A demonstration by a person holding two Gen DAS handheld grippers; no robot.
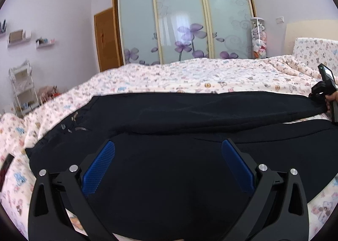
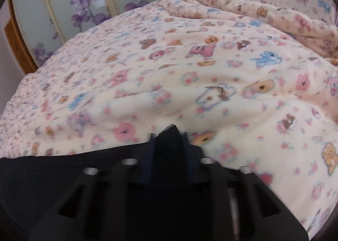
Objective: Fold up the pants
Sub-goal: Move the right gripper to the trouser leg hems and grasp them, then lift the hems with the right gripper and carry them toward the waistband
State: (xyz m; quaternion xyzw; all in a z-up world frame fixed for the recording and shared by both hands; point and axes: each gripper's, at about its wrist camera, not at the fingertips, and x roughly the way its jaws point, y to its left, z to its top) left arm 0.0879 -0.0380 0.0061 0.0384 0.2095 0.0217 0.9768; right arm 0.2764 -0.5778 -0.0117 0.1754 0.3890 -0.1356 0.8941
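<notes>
Dark navy pants [image 1: 169, 114] lie spread across the bed, waistband with drawstring tips at the left, one leg stretched to the right. My left gripper [image 1: 168, 146] is open, its blue pads [image 1: 99, 169] wide apart above the near part of the pants. My right gripper [image 2: 169, 141] is shut on the pants [image 2: 169, 148]; a pinch of dark cloth sticks up between its blue pads. In the left wrist view the right gripper [image 1: 316, 93] shows at the far right, at the leg's end. The right wrist view is blurred.
The bed has a cream blanket [image 2: 190, 72] printed with bears, bunched up at the far right. A wardrobe with frosted sliding doors [image 1: 181, 19] stands behind the bed. A white shelf rack [image 1: 21, 87] stands at the left wall. A dark object [image 1: 6, 167] lies at the bed's left edge.
</notes>
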